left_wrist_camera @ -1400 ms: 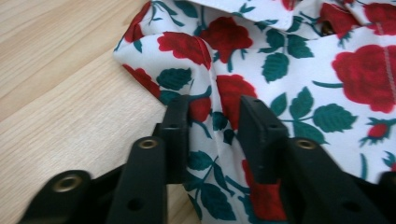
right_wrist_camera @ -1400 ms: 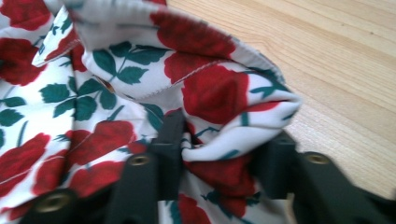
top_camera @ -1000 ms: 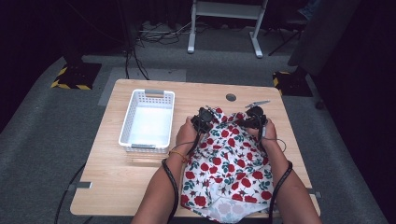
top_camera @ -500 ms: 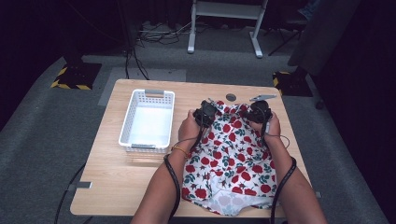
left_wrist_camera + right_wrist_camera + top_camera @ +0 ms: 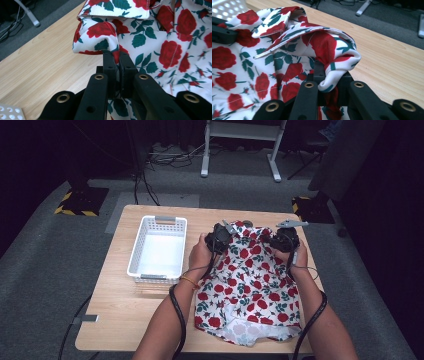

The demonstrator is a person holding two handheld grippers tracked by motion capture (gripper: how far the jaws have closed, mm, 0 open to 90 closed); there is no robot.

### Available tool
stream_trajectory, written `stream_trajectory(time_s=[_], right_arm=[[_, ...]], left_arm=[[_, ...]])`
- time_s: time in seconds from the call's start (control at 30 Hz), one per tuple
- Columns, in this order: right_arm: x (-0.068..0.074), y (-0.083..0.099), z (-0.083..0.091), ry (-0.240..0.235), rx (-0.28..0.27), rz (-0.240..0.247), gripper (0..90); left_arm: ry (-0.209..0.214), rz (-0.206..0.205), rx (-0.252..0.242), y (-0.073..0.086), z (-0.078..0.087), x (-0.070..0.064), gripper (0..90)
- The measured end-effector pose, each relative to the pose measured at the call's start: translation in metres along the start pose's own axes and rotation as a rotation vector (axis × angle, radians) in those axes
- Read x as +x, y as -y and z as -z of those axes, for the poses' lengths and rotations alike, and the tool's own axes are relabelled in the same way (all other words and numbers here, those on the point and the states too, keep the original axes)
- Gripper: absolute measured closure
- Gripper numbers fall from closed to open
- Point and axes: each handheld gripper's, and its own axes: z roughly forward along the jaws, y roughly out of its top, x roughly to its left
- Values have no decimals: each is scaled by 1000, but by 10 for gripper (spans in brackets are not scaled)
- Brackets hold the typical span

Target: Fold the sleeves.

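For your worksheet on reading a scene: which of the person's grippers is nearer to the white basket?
Left. The left gripper sits just off the white basket, at its right rim; the right gripper lies farther off, across the floral garment.

We hold both forearms stretched forward, roughly parallel. Our left gripper [image 5: 220,238] and right gripper [image 5: 285,239] sit level with each other, jaws of both clamped tight.

Black jaws, brass-ringed screw holes
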Motion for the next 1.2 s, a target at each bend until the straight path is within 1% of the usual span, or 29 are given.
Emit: stream_trajectory(time_s=[0.1, 0.2, 0.3, 0.33, 0.4, 0.43, 0.5, 0.57, 0.6, 0.63, 0.67, 0.7, 0.87, 0.97, 1.03, 1.1, 1.13, 1.17, 1.2], right_arm=[[2, 2, 9, -15, -12, 13, 833], [5, 5, 16, -31, -19, 19, 832], [9, 7, 24, -46, -33, 30, 833], [10, 9, 27, -54, -37, 34, 833], [14, 11, 33, -60, -40, 55, 833], [16, 13, 36, -69, -41, 61, 833], [19, 18, 43, -81, -41, 77, 833], [22, 24, 50, -101, -42, 81, 832], [24, 27, 53, -110, -42, 87, 832], [26, 30, 57, -116, -42, 96, 832], [28, 33, 60, -123, -40, 104, 832], [31, 36, 63, -127, -39, 107, 832], [38, 53, 78, -171, -45, 126, 829], [44, 63, 87, -198, -48, 153, 825], [48, 71, 91, -213, -39, 157, 818], [53, 79, 95, -224, -31, 173, 809], [55, 83, 96, -223, -23, 179, 800], [57, 88, 98, -230, -13, 182, 783], [59, 92, 99, -244, 0, 192, 763]], left_arm=[[-4, -28, -10, 3, 5, -6, 854], [15, -26, -21, 6, 11, -10, 854], [36, -35, -48, 9, 18, -18, 853], [38, -45, -45, 11, 20, -21, 852], [26, -80, -43, 15, 23, -28, 851], [31, -96, -38, 17, 25, -31, 851], [52, -90, -48, 22, 28, -36, 850], [68, -96, -59, 28, 33, -41, 850], [73, -101, -57, 30, 35, -44, 848], [69, -120, -56, 33, 37, -47, 846], [69, -120, -56, 33, 37, -47, 842], [75, -148, -57, 38, 41, -54, 839], [115, -163, -88, 54, 55, -59, 826], [128, -189, -90, 64, 62, -64, 819], [139, -205, -92, 73, 67, -67, 815], [156, -210, -98, 82, 73, -69, 796], [167, -214, -98, 87, 76, -71, 784], [172, -226, -94, 91, 79, -73, 773], [179, -233, -88, 96, 81, -75, 762]])
